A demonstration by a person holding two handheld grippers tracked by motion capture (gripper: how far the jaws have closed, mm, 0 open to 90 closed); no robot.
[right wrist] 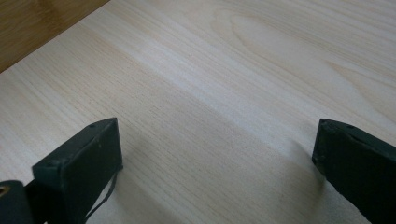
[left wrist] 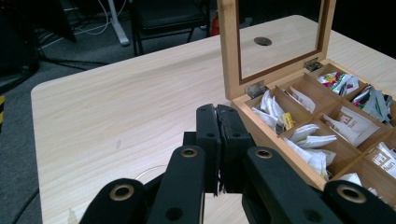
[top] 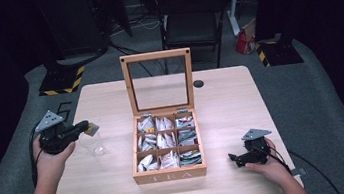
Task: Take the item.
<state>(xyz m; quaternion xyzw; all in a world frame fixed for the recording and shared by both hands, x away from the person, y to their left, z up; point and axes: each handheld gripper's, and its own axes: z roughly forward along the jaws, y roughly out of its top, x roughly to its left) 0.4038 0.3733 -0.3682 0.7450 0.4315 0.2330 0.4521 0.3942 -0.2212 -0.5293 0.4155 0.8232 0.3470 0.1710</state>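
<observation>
A small tea bag with a yellow-brown tag [top: 91,128] is pinched tight in the left hand-held gripper [top: 83,127], just above a clear glass cup [top: 91,143] that stands on the pale wooden tabletop [top: 221,100]. An open wooden tea box with nine little compartments [top: 170,174] is seen close by at the middle of the tabletop. The right hand-held gripper [top: 232,158] is held wide open, with nothing in it, low over the tabletop beside the box.
</observation>
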